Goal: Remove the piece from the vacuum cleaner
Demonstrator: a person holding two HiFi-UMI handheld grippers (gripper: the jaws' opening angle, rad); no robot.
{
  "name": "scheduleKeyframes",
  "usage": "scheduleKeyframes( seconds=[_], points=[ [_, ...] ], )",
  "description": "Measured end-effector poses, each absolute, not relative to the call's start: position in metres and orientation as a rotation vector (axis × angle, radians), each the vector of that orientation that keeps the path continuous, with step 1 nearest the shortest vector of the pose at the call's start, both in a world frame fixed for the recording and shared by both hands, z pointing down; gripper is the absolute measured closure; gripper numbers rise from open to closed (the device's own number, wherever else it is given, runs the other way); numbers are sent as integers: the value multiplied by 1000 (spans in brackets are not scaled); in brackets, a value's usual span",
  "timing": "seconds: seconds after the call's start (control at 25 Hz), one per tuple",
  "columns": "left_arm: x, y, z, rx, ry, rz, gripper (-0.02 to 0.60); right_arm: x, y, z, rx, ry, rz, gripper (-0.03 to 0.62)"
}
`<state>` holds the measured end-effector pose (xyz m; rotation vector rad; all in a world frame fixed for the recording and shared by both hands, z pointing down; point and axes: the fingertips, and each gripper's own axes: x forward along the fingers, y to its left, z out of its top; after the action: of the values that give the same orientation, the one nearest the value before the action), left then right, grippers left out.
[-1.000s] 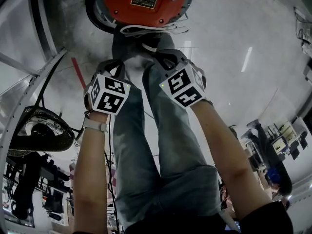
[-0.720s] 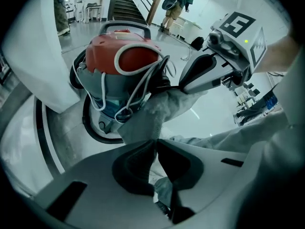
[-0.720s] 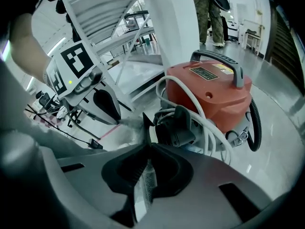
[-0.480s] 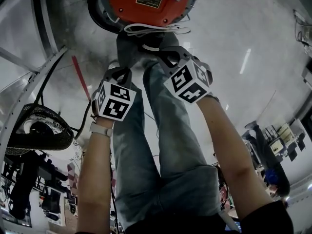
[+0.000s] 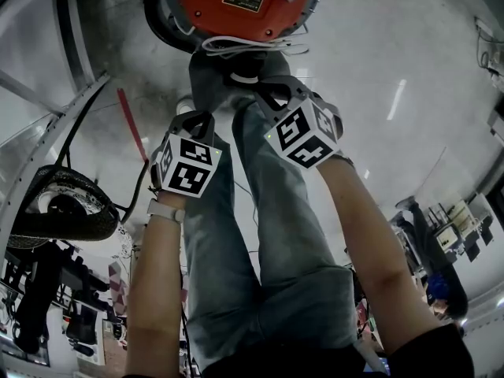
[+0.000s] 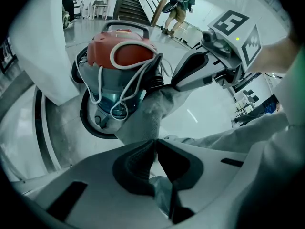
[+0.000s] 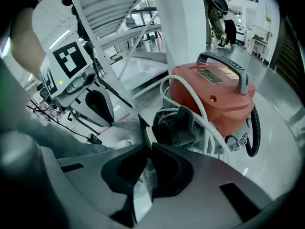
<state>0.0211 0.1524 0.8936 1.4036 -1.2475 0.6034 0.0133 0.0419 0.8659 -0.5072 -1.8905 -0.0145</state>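
The orange vacuum cleaner [image 5: 232,2] stands on the floor at the top of the head view, with a white cord [image 5: 252,46] looped over it. A grey fabric piece [image 5: 211,75] hangs just in front of it, between the two grippers. My left gripper [image 5: 195,116] is shut on one edge of that fabric [image 6: 148,113]. My right gripper [image 5: 264,93] is shut on the other edge, where a pale label shows between the pads [image 7: 145,171]. The left gripper view shows the vacuum [image 6: 119,56] behind the fabric. The right gripper view has it [image 7: 214,87] close on the right.
A white metal stair frame [image 5: 47,144] runs down the left. A black round part [image 5: 63,207] lies on the floor beside it, near a red strip [image 5: 130,124]. My own legs in jeans [image 5: 260,235] fill the middle. A person [image 7: 217,8] walks far behind.
Both grippers have drifted slightly right and the left one a little away from the vacuum, still holding the grey fabric. The vacuum has not moved.
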Motion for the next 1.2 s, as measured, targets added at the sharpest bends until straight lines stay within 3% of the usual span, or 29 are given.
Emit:
scheduleKeyframes(
  seconds=[1.2],
  points=[
    [2,165,896,1438,-1242,686,541,25,61,866,-401,-1929,47,543]
  ],
)
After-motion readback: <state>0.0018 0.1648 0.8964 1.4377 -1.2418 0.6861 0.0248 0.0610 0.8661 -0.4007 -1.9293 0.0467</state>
